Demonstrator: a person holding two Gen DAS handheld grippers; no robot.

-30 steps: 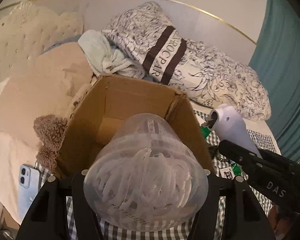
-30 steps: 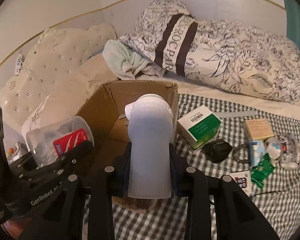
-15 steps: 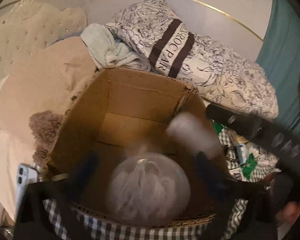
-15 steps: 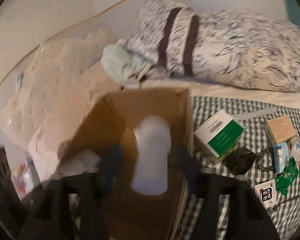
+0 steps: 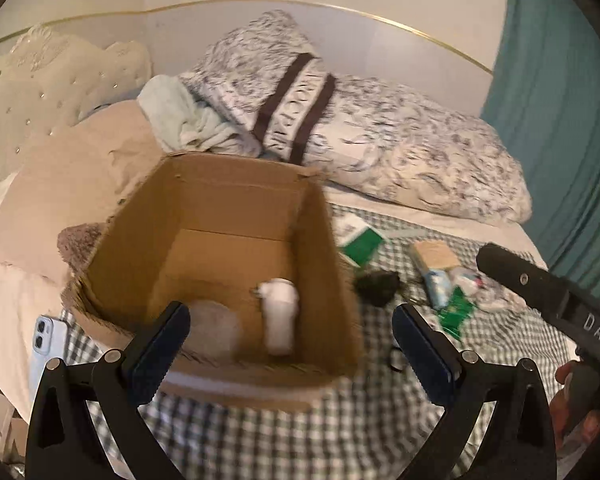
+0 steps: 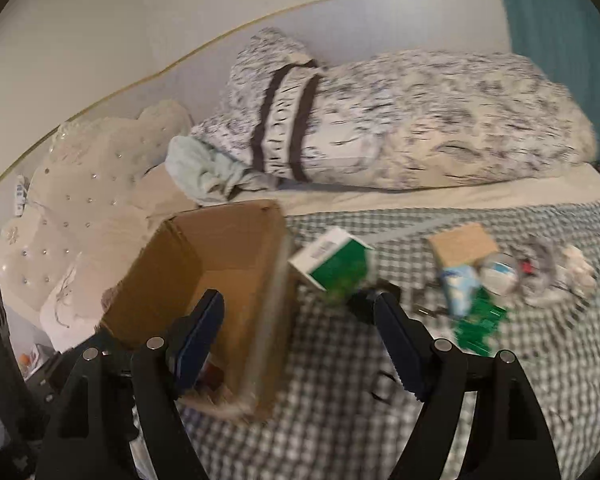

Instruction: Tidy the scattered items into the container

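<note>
An open cardboard box (image 5: 228, 208) (image 6: 236, 240) stands on the checked bedspread. Inside it lie a clear plastic tub (image 5: 212, 332) and a white bottle (image 5: 280, 316). My left gripper (image 5: 290, 344) is open and empty, above the box's near rim. My right gripper (image 6: 300, 340) is open and empty, above the box's right wall. To the right of the box lie a green and white carton (image 5: 360, 238) (image 6: 332, 264), a black lump (image 5: 376, 286), a tan box (image 6: 462, 244), a light blue packet (image 6: 458, 288), green sachets (image 6: 480, 320) and a crumpled wrapper (image 6: 540, 276).
A patterned pillow (image 5: 360, 140) and a pale green towel (image 5: 176, 120) lie behind the box. A beige cushion (image 5: 72, 176) and tufted headboard (image 6: 80, 184) are to the left. A blue phone (image 5: 46, 344) lies at the bed's left edge. A teal curtain (image 5: 560, 120) hangs on the right.
Both grippers opened and pulled back. The clear tub left my left gripper and the white bottle left my right; both now lie in the box.
</note>
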